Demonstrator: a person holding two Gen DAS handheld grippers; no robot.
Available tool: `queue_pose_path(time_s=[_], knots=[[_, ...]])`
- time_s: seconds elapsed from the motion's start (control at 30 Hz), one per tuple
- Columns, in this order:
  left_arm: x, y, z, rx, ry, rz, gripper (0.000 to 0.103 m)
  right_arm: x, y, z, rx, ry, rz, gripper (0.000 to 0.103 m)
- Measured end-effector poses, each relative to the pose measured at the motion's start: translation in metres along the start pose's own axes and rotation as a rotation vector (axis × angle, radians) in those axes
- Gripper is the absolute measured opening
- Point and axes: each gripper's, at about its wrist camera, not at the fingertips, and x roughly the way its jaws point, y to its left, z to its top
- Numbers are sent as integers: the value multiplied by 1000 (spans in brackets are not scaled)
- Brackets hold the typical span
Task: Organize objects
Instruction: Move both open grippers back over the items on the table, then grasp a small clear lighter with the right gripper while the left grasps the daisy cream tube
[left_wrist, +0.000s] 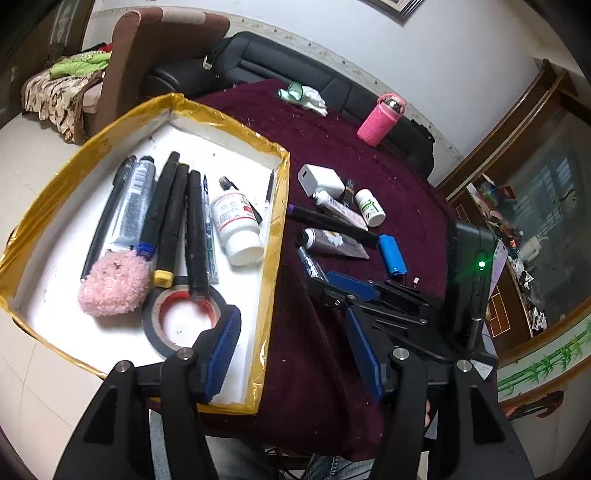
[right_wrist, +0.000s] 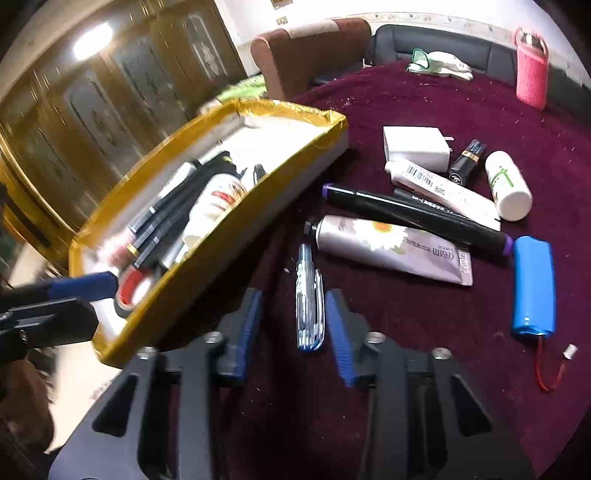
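My left gripper (left_wrist: 291, 347) hangs wide and empty over the tray's (left_wrist: 275, 236) near right corner, ready to steady it, I judge; my right gripper (right_wrist: 293, 325) stands open astride the clear pen (right_wrist: 309, 299) on the maroon cloth (right_wrist: 406, 332), lined up to pinch it; the tray's contents blur in the right view, and the pen's near end is partly hidden.

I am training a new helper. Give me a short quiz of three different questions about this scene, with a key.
1. True or false: the right gripper is shut on the clear pen.
2. Which lies in the tray: A tape roll, B blue battery, C white charger?
3. Fill in: the black marker lies across the cream ____.

Key: 1 false, the jaws stand open around it. 2 A. 3 tube.
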Motion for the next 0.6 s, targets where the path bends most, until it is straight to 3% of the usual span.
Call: queue_pose_path(time_s=[0.07, 0.3, 0.4, 0.5, 0.6], knots=[[0, -2, 1, -3, 1, -10, 59, 1, 1, 2, 1, 2, -40, 17], [1, -23, 7, 61, -8, -7, 59, -19, -17, -19, 120, -26, -110, 16], [10, -41, 16, 153, -7, 10, 59, -46, -40, -48, 228, -69, -172, 15], [26, -58, 31, 242, -12, 47, 60, -75, -70, -74, 331, -101, -299, 15], [48, -71, 50, 302, 15, 33, 69, -85, -88, -82, 372, -118, -306, 15]])
